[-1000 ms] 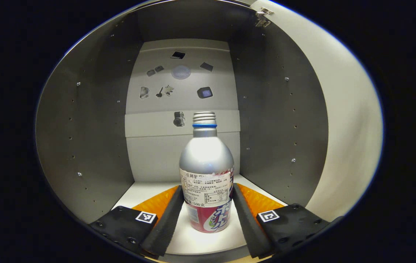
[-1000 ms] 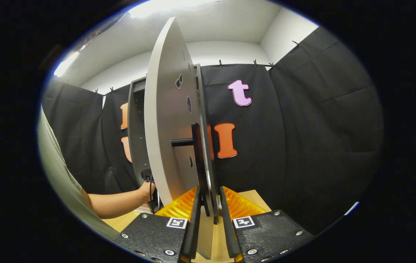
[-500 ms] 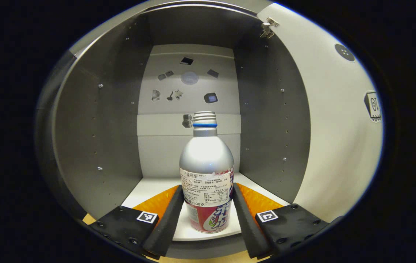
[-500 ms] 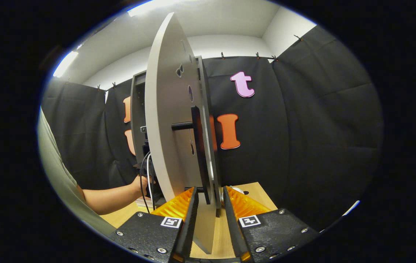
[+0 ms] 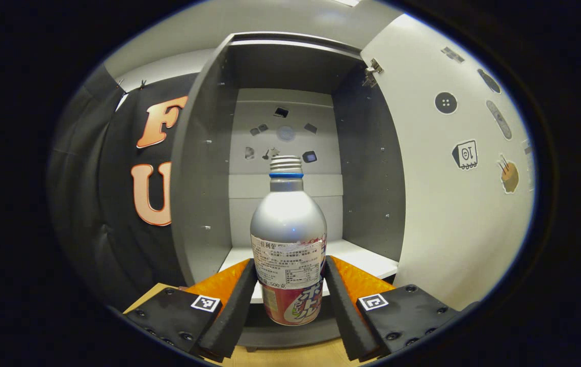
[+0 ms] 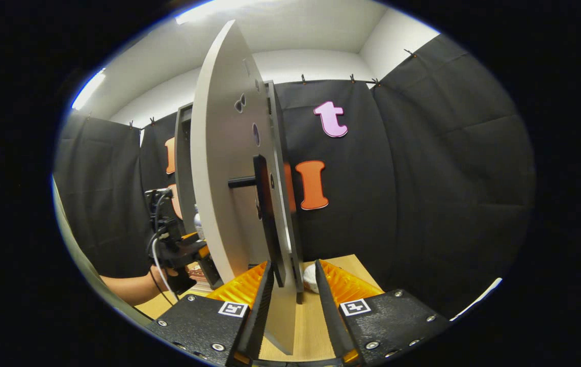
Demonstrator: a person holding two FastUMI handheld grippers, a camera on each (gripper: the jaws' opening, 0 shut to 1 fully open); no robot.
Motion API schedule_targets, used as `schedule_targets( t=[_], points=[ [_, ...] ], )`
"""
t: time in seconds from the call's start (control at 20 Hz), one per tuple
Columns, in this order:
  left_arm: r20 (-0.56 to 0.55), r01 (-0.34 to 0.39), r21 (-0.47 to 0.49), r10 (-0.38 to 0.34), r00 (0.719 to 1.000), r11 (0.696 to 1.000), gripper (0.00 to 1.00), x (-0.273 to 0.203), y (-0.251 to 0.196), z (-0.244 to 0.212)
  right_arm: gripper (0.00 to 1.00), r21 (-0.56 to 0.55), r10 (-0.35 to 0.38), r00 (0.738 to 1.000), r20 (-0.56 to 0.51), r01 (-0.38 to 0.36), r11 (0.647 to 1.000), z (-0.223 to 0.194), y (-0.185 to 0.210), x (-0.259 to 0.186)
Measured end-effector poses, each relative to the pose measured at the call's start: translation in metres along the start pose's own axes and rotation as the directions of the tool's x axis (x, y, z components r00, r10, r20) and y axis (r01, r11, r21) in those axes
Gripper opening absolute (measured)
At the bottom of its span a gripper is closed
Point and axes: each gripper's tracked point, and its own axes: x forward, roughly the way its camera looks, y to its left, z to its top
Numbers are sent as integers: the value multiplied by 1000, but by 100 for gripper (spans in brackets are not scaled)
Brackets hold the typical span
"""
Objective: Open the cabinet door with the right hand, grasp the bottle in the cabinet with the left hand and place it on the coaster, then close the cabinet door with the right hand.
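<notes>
Room: black cloth wall [image 6: 423,168] behind and beside the cabinet [image 5: 204,168], with a wooden table [image 6: 311,326] under it all.
My left gripper [image 5: 290,300]: my two fingers press on the lower body of the bottle [image 5: 289,239], one on each flank, so I am pinching it.
Bottle: upright, silver, no cap on its threaded neck; its base hangs in front of the front edge of the white shelf [image 5: 367,257], clear of the cabinet's floor.
Room on the left: the grey side wall of the cabinet stands well apart from the bottle.
Room on the right: the open door [image 5: 453,193] swings out beside me, its inner face wide of my right finger.
My right gripper [image 6: 290,311]: my fingers straddle the door's lower edge, one on each face; whether both touch it I cannot tell.
Door handle [image 6: 265,214]: a dark vertical bar on a short post, above my fingers.
My left hand seen from the right gripper view: my hand [image 6: 168,280] grips the left gripper low, just past the door's far edge, forearm level over the table.
Table ahead: a small pale object [image 6: 311,279] lies beyond the door's edge, between my right fingers.
</notes>
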Motion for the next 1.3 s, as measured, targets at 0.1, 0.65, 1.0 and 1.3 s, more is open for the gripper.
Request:
schedule_targets(
  t=[0.1, 0.65, 1.0, 1.3],
  points=[
    [11, -26, 3, 26, 1000, 1000, 82, -16, 15, 2, 53, -17, 15, 1000, -9, -15, 1000, 0, 0, 2],
    [-42, -150, 25, 151, 988, 988, 84, -82, 57, -26, 57, 43, 79, 996, 39, -81, 996, 20, -7, -21],
    [-66, -225, 2, 225, 972, 974, 83, -106, 72, -42, 52, 106, 61, 989, 134, -76, 991, 36, -22, -6],
    [-95, -306, 38, 309, 946, 951, 84, -148, 88, -82, 59, 120, 85, 991, 107, -98, 988, 34, -36, 12]
  ],
)
